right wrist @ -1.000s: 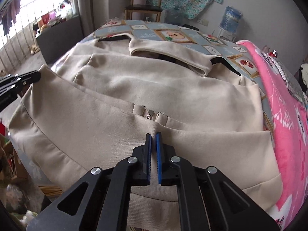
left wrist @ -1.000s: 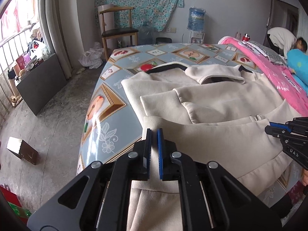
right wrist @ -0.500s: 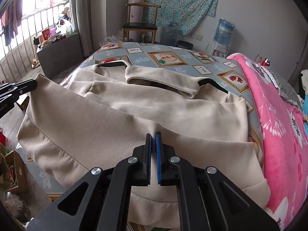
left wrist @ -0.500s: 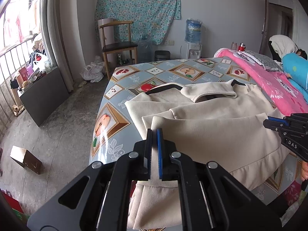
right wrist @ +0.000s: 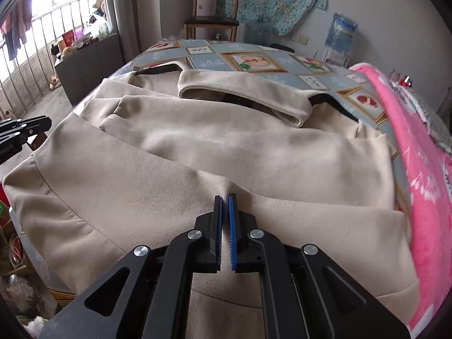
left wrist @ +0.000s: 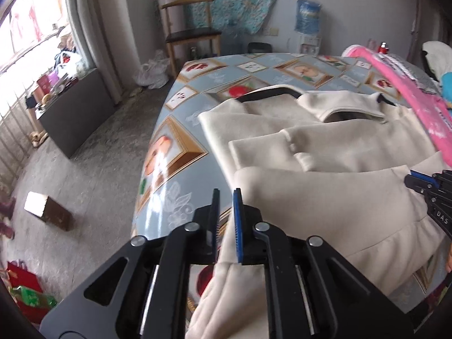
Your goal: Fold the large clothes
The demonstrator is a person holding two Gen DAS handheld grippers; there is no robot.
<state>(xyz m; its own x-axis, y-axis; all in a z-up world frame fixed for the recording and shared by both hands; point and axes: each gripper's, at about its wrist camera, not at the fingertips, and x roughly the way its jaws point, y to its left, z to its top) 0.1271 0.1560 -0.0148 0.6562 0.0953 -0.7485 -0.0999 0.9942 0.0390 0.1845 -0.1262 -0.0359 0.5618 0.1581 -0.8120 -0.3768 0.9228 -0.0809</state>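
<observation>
Garment: large beige woven jacket (right wrist: 226,147) lies spread on the table with the blue fruit-print oilcloth (left wrist: 175,152), collar at the far side, lower hem folded up over the body.
Left gripper (left wrist: 226,197): jaws have just been opening; a narrow gap now shows between the blue pads, which stand off the left edge of the folded hem. Half a second ago the same pads pinched that cloth.
Right gripper (right wrist: 225,199): jaws closed on a pinch of jacket cloth at the middle of the folded hem, as in the earlier frames.
Fold vs. earlier: hem lies lower on the body than half a second ago.
Surroundings: pink flowered blanket (right wrist: 418,147) along the jacket's right; wooden chair (left wrist: 192,34) beyond the table.
</observation>
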